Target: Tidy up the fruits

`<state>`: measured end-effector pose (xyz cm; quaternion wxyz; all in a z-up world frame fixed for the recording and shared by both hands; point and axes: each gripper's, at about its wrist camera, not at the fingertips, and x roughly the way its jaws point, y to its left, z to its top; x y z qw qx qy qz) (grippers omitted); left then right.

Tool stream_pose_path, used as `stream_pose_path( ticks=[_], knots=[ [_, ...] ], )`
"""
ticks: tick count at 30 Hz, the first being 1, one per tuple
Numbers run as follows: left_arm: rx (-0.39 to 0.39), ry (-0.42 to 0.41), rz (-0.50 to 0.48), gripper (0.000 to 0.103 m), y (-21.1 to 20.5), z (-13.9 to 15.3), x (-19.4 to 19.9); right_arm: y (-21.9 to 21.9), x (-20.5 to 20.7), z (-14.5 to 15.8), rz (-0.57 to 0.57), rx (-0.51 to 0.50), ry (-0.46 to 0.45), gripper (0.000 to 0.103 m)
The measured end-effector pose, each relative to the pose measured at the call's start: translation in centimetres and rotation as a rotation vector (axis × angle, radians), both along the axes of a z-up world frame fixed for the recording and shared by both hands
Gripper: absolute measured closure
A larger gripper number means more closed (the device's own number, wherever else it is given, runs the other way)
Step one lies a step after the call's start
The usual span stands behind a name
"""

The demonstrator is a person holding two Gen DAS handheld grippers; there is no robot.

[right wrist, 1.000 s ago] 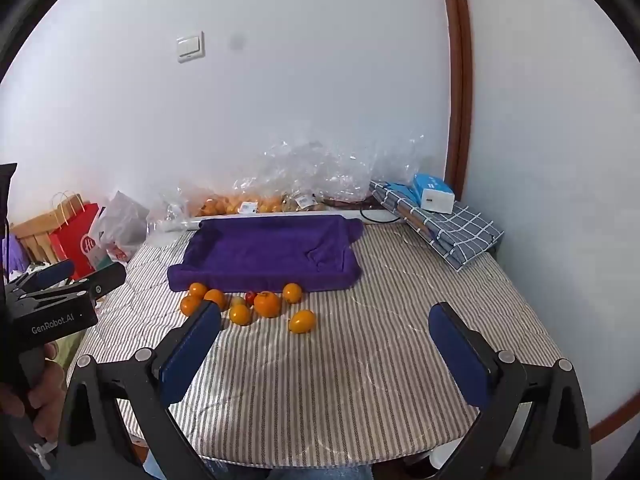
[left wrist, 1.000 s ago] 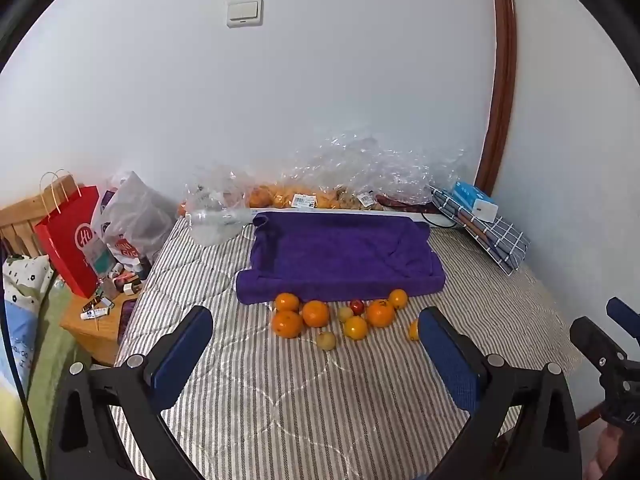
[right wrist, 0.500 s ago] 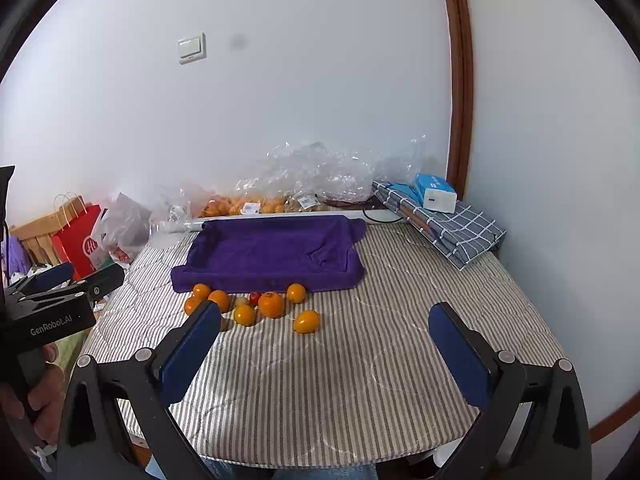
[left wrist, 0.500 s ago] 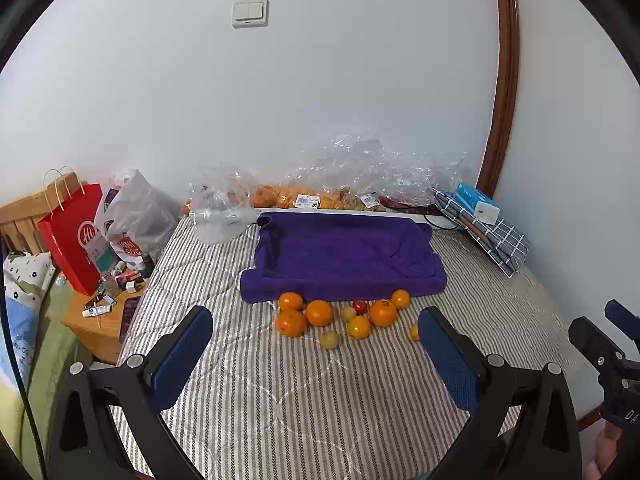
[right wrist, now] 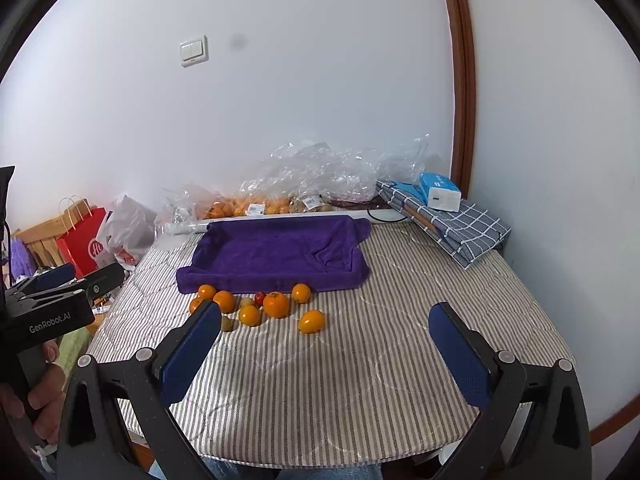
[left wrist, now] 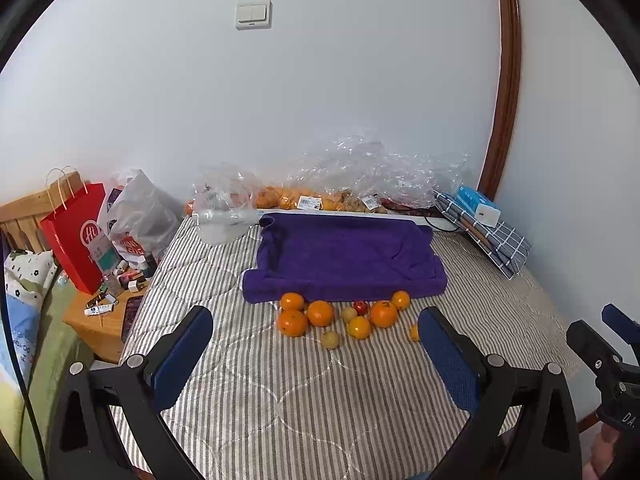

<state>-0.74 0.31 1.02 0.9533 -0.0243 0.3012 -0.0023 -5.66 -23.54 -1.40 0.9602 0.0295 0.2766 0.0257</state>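
Several oranges (left wrist: 320,313) and smaller yellow, green and red fruits lie in a loose cluster on the striped table cover, just in front of a purple towel-lined tray (left wrist: 344,254). The cluster (right wrist: 276,305) and tray (right wrist: 276,252) also show in the right wrist view, with one yellow-orange fruit (right wrist: 311,321) apart at the right. My left gripper (left wrist: 316,354) is open and empty, held back from the fruit. My right gripper (right wrist: 326,346) is open and empty, also short of the fruit. Each gripper shows at the edge of the other's view.
Clear plastic bags with more fruit (left wrist: 304,200) line the wall behind the tray. A folded checked cloth with a blue box (left wrist: 480,216) lies at the back right. A red paper bag (left wrist: 78,236) and a small cluttered bedside table (left wrist: 104,312) stand left of the striped surface (left wrist: 320,400).
Both grippers have moved slightly forward and tilted down a little, so the fruit and tray sit somewhat lower and nearer in view. Both stay open. No fruit has moved.
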Motion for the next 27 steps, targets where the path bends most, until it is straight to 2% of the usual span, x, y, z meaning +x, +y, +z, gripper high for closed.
stream_pose_path(
  ticks=[27],
  knots=[
    [-0.007,0.001,0.001,0.0,0.41,-0.15,0.0,0.13,0.2,-0.5,0.005,0.005,0.006,0.001]
  ],
)
